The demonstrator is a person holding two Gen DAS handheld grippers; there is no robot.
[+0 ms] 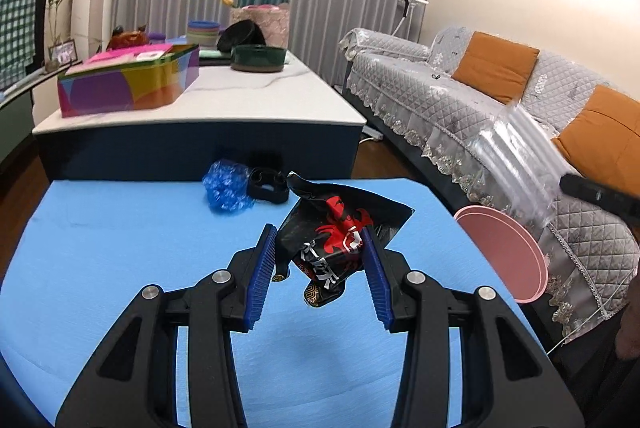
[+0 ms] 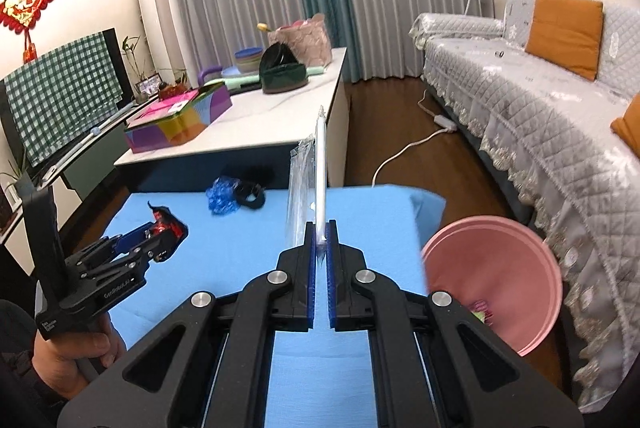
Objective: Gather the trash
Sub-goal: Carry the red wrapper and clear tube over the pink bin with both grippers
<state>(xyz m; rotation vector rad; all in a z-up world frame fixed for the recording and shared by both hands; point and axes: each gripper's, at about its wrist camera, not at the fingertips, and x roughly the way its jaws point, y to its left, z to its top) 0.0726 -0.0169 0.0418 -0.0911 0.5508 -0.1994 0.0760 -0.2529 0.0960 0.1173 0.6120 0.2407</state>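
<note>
Left gripper [image 1: 320, 252] tilted down over the blue table [image 1: 120, 248], jaws half apart, pads pinching a crumpled black-and-red wrapper [image 1: 336, 248] clear of the surface. Right gripper [image 2: 320, 240] also angled down, jaws nearly together on a clear plastic sleeve [image 2: 316, 171] standing upright. Right view alone shows the hand [image 2: 68, 360] on the left handle and scraps inside the pink basin [image 2: 496, 276]. A blue crumpled bag [image 1: 228, 187] lies at the table's far edge.

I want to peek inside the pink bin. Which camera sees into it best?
The right wrist view: the pink bin tips its open mouth toward the camera, with something small inside. The left wrist view shows the bin only edge-on, partly hidden.
</note>
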